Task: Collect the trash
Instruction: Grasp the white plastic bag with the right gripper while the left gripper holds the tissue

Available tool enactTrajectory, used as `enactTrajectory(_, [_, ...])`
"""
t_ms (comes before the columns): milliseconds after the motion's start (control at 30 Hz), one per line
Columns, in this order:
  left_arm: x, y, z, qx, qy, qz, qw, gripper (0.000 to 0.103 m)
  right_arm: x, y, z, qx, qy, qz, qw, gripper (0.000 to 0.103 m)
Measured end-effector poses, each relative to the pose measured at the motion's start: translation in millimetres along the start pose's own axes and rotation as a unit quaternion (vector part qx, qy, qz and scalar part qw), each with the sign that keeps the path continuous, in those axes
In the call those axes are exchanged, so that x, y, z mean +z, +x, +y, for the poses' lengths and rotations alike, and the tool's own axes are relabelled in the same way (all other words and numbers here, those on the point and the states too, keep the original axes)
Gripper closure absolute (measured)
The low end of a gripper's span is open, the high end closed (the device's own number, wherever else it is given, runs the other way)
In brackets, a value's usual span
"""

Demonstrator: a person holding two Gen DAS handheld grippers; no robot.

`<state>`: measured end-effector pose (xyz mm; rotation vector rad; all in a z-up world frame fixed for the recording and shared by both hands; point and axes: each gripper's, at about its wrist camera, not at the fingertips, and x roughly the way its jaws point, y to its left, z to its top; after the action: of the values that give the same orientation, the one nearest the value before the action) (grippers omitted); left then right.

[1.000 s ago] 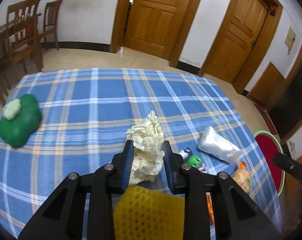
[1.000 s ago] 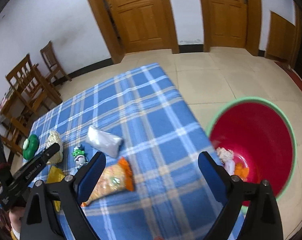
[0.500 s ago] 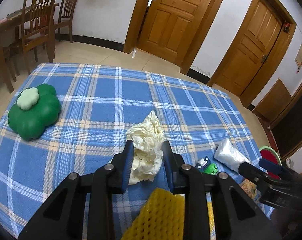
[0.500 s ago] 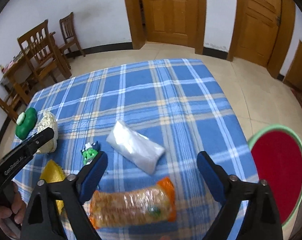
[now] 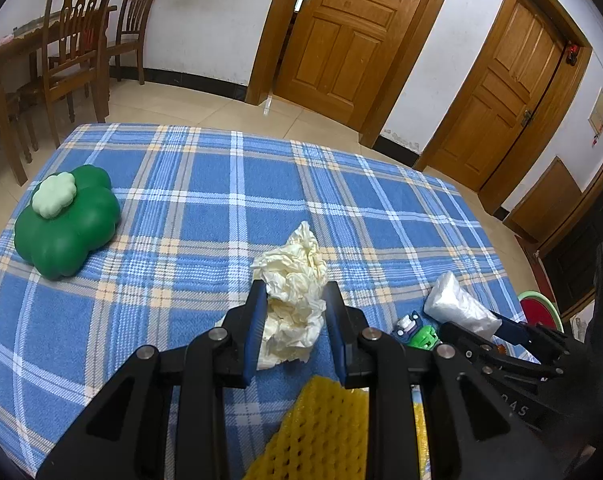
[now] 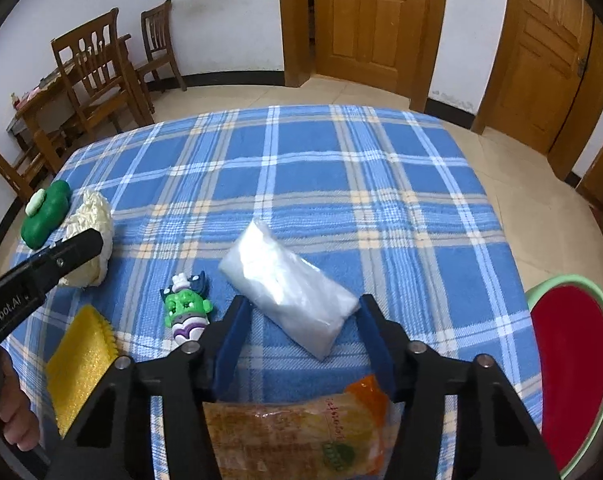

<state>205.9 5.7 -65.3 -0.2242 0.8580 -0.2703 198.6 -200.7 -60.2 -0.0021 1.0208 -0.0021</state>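
Note:
My left gripper point(image 5: 295, 304) is shut on a crumpled cream paper wad point(image 5: 293, 280), seen in the right wrist view point(image 6: 89, 240) too. My right gripper point(image 6: 301, 320) is open, its jaws standing around the near end of a clear plastic bag point(image 6: 289, 284) that lies on the blue plaid table point(image 6: 341, 184). An orange snack wrapper point(image 6: 297, 432) lies under the right gripper. A yellow foam net point(image 6: 79, 364) lies at the near left. The red bin point(image 6: 569, 364) with a green rim stands on the floor at the right.
A green and purple toy point(image 6: 187, 308) lies left of the plastic bag. A green flower-shaped object point(image 5: 65, 220) sits at the table's left. Wooden chairs point(image 5: 81, 40) and a table stand at the back left. Doors point(image 5: 361, 32) are behind.
My right gripper swung from over the red bin to the table, came down over the plastic bag and narrowed. My left gripper keeps hold of the paper wad and has shifted little.

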Motion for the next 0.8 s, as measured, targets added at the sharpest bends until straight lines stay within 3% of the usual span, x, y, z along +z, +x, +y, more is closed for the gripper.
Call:
enactTrajectory(300, [-0.6, 0.9, -0.1, 0.002, 0.003, -0.002, 1.0000, 0.074, -3.5, -7.7, -5.5, 0.004, 0.009, -0.015, 1.000, 0.058])
enactTrajectory(800, [-2.2, -4.2, -0.8, -0.004, 0.003, -0.018, 0.9998, 0.074, -22.2, -71.6, -70.1, -0.029, 0.109, -0.079, 0.990, 0.059])
